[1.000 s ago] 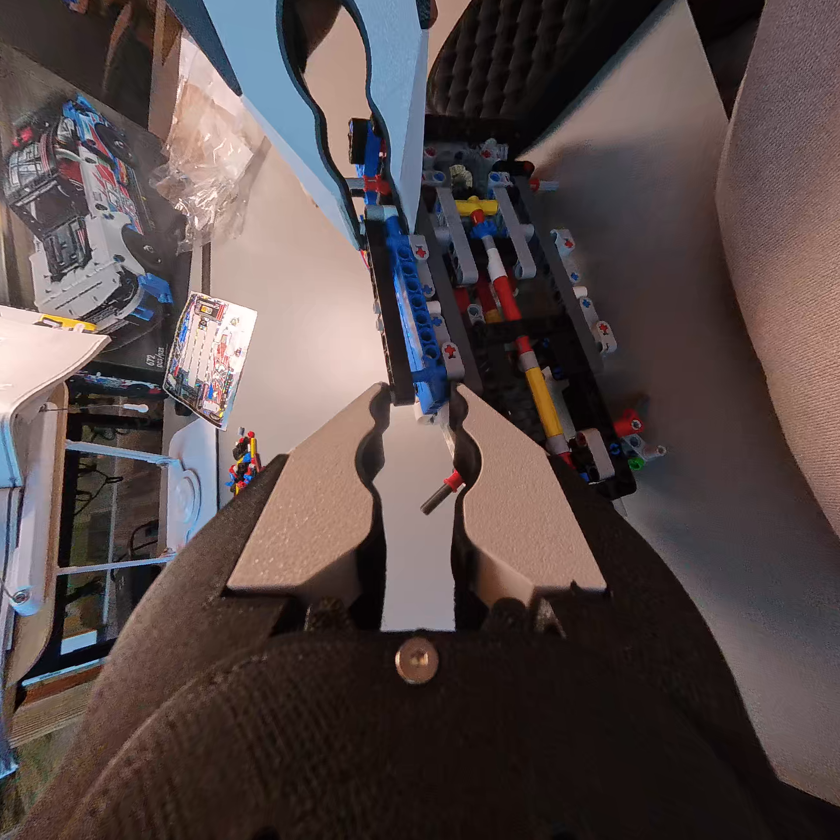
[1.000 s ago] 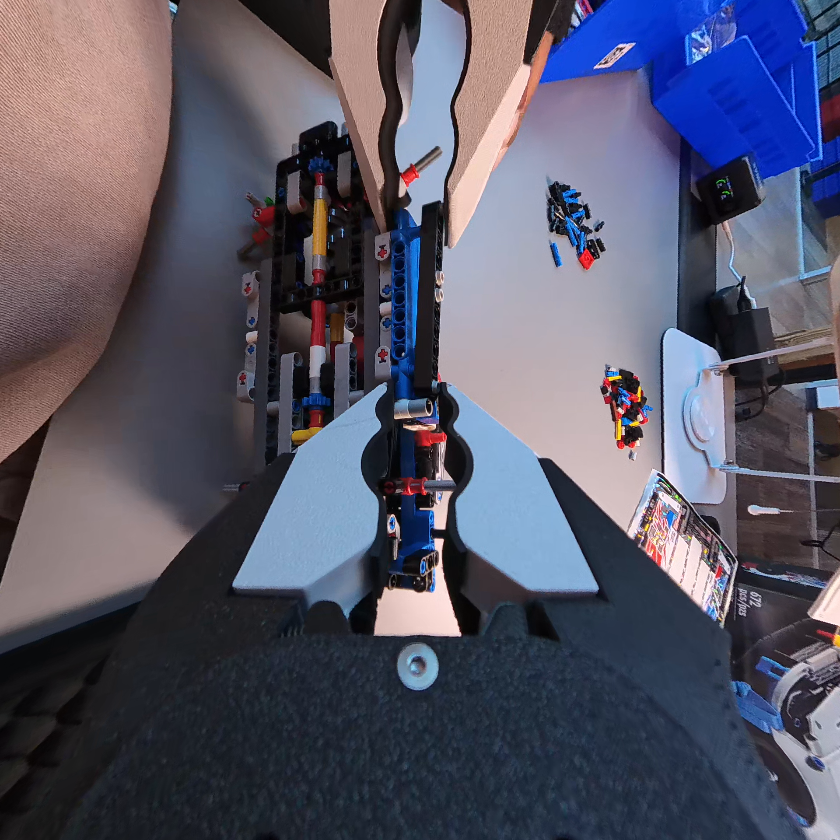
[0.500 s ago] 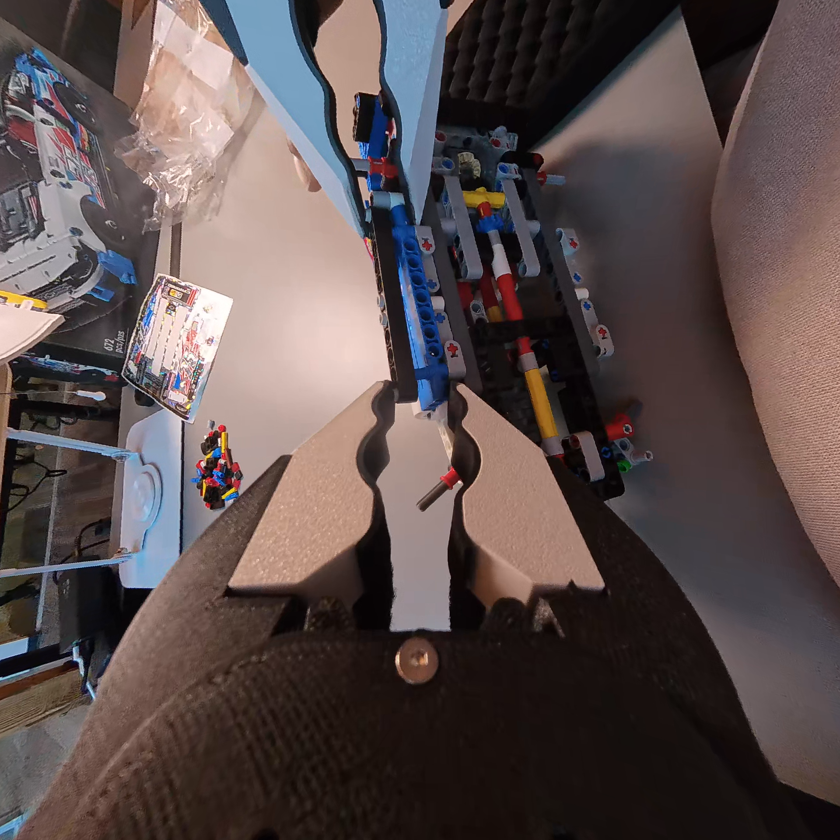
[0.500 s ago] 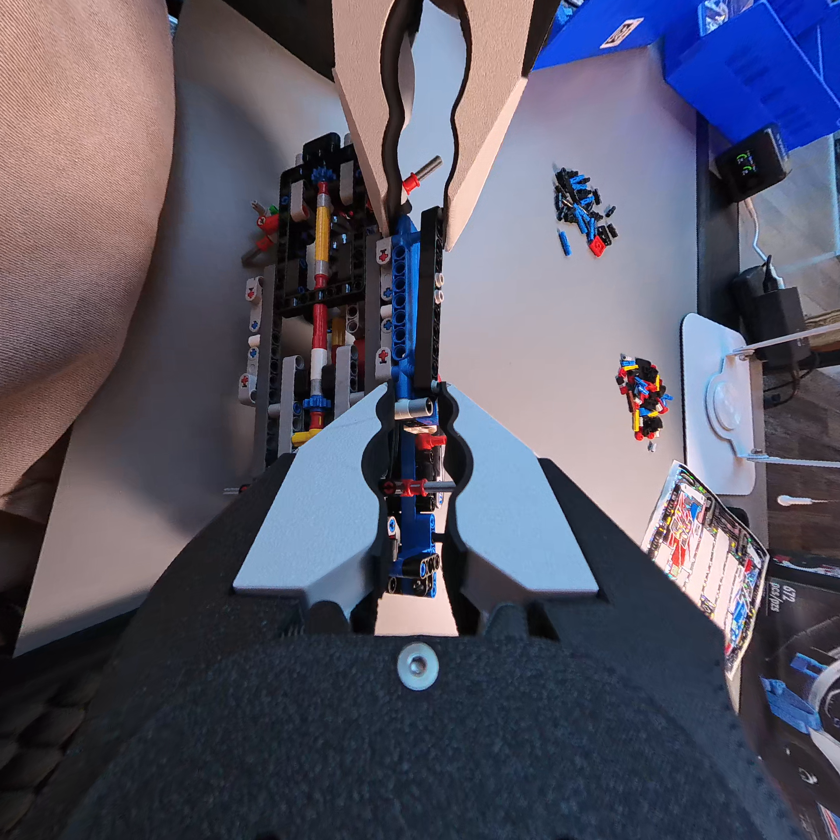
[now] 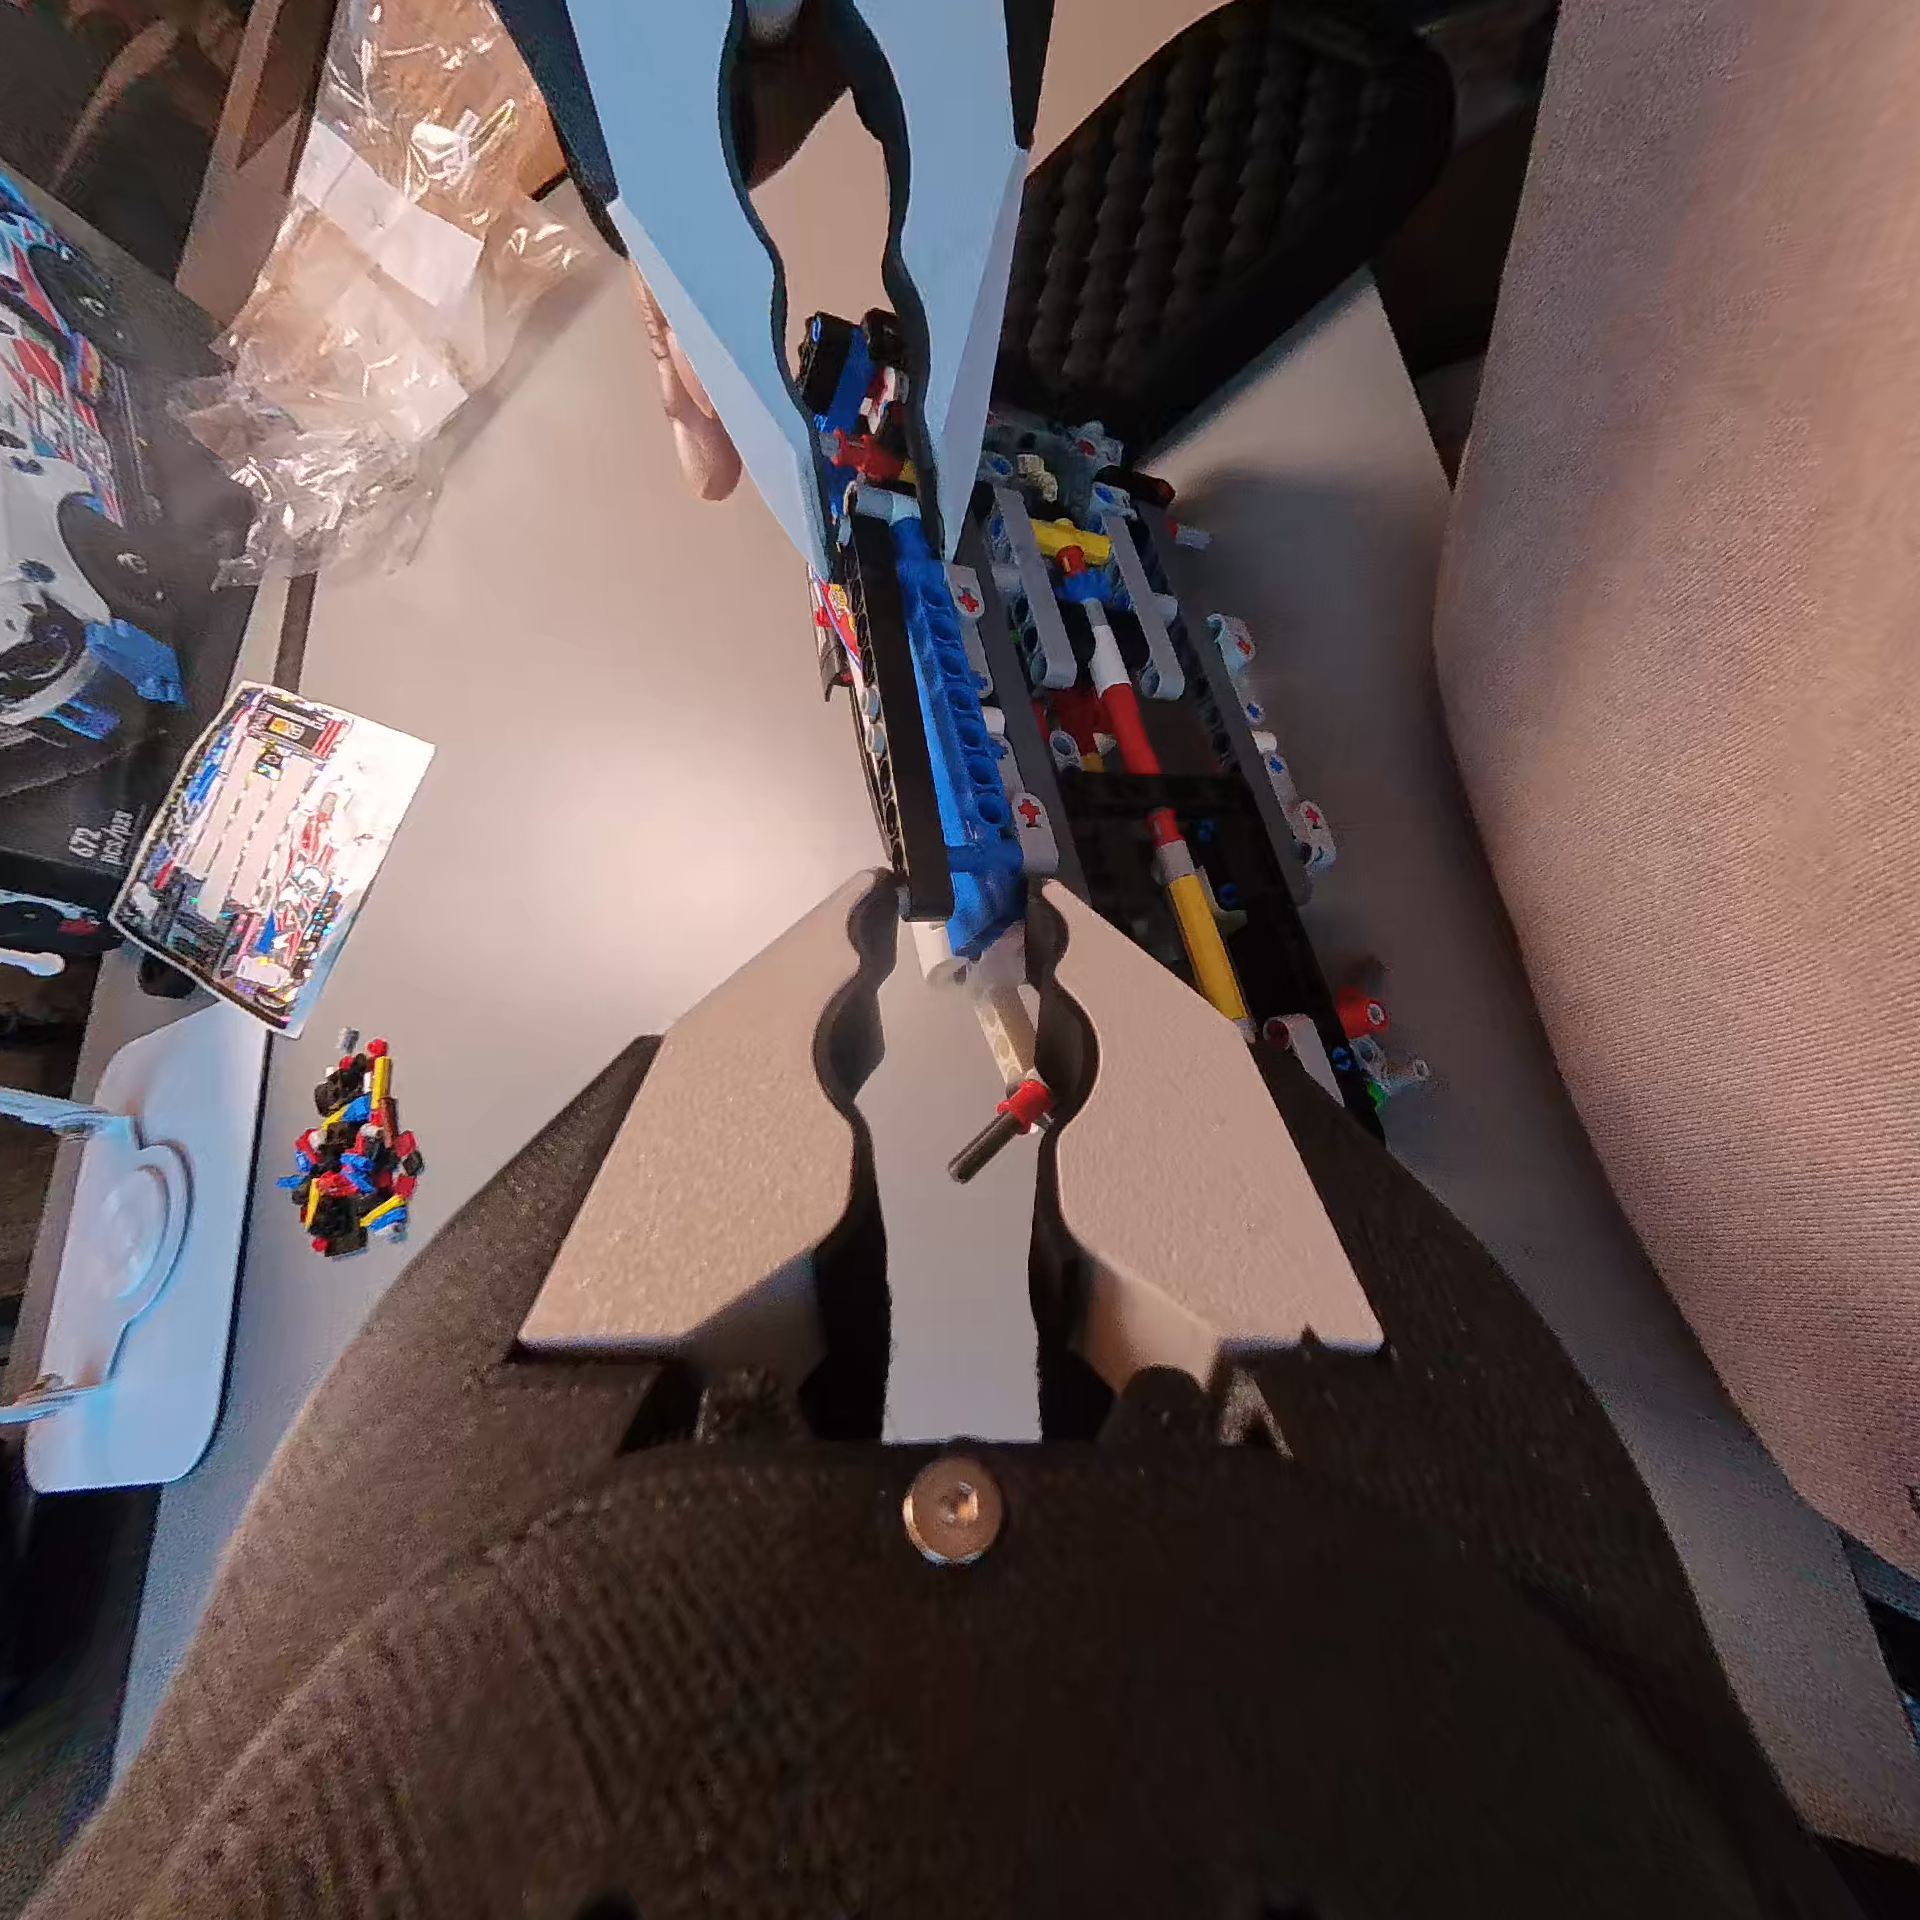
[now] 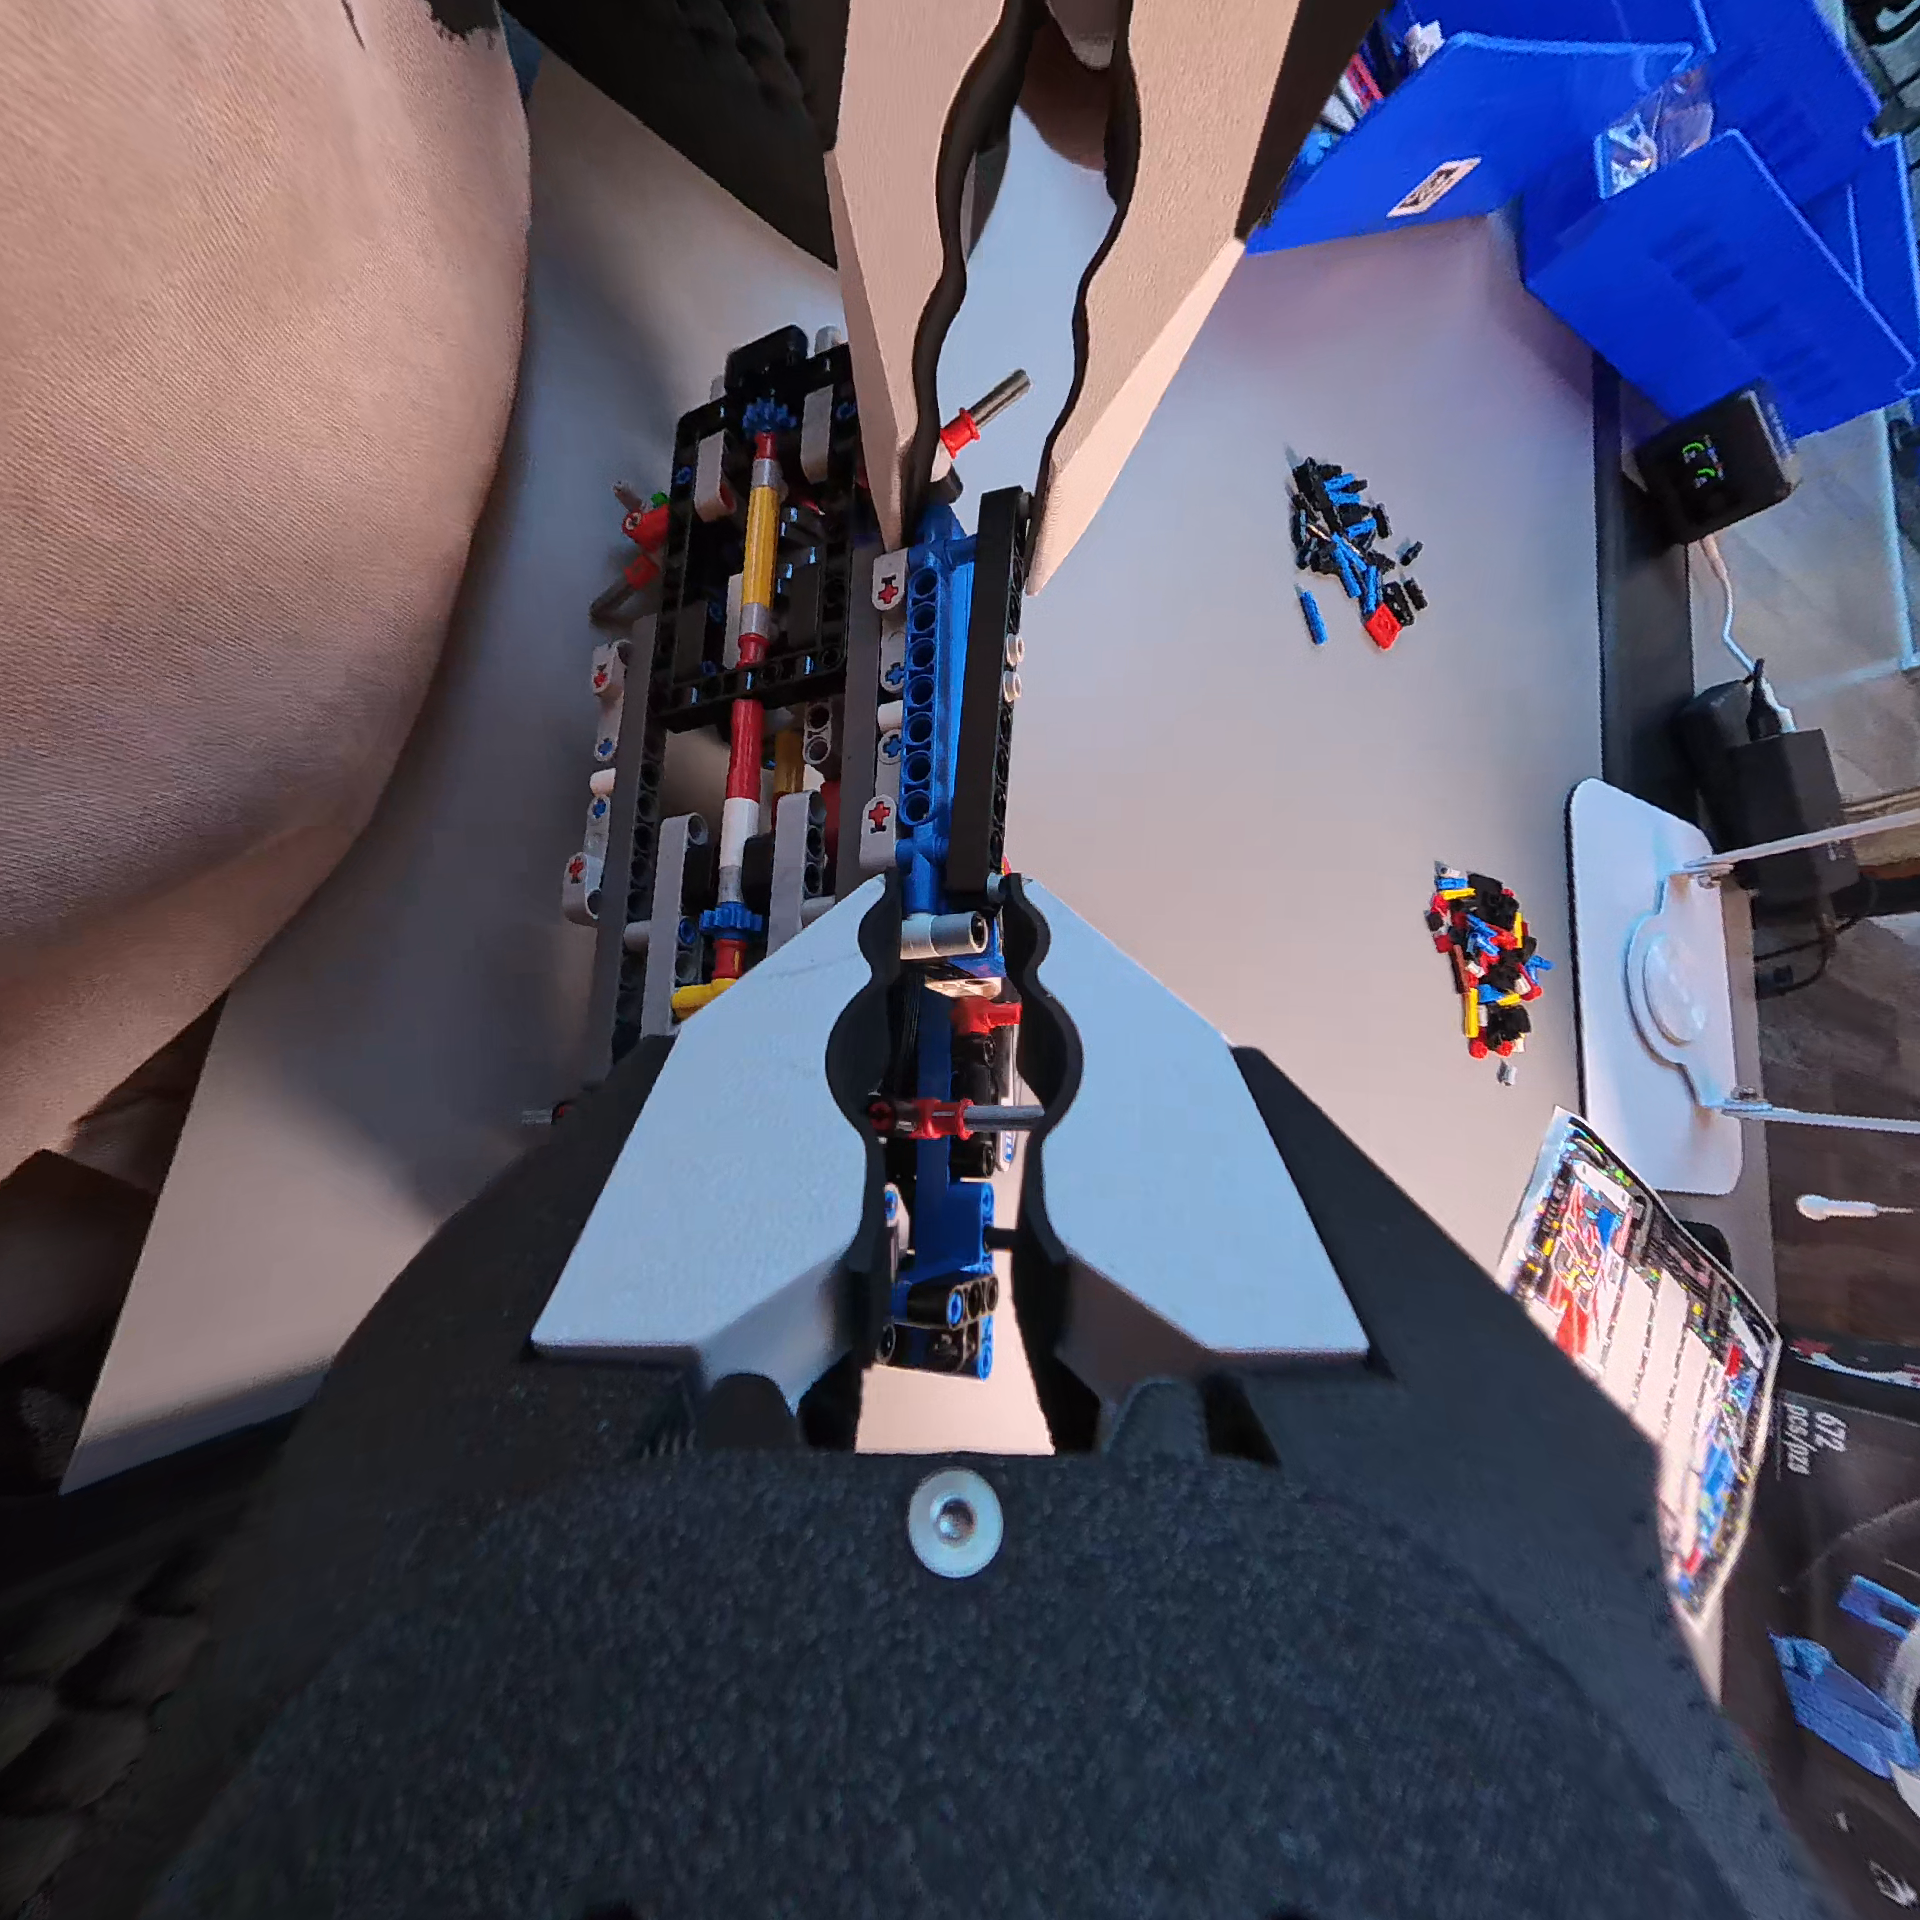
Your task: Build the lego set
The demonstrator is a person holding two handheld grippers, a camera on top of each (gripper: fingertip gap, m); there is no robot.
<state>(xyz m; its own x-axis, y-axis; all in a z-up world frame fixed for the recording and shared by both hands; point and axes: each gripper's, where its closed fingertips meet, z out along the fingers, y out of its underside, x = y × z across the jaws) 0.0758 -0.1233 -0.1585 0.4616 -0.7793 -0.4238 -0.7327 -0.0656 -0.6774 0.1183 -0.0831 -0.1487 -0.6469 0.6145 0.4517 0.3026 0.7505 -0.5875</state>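
Note:
A long blue-and-black side beam assembly (image 5: 945,727) lies along the side of the black chassis (image 5: 1174,831), which carries a red and yellow axle. It also shows in the right wrist view (image 6: 940,707), next to the chassis (image 6: 707,665). My left gripper (image 5: 966,904) is shut on the near end of the assembly, where a grey connector with a red and black pin (image 5: 1003,1127) sticks out. My right gripper (image 6: 954,888) is shut on the opposite end. Each gripper shows at the top of the other's view, the right one in the left wrist view (image 5: 883,520) and the left one in the right wrist view (image 6: 966,561).
A pile of small parts (image 6: 1486,966) and a second pile (image 6: 1351,551) lie on the white table. A sticker sheet (image 5: 270,852), plastic bags (image 5: 364,291), the set's box (image 5: 62,416), blue bins (image 6: 1662,187) and a white stand base (image 6: 1652,987) lie around. A person's beige clothing (image 5: 1714,727) borders the chassis. The grippers' ends are close to 7 centimeters from one another.
Both grippers keep their hold on the beam assembly. The views have swung a little, so the parts pile and sticker sheet sit further into the frame.

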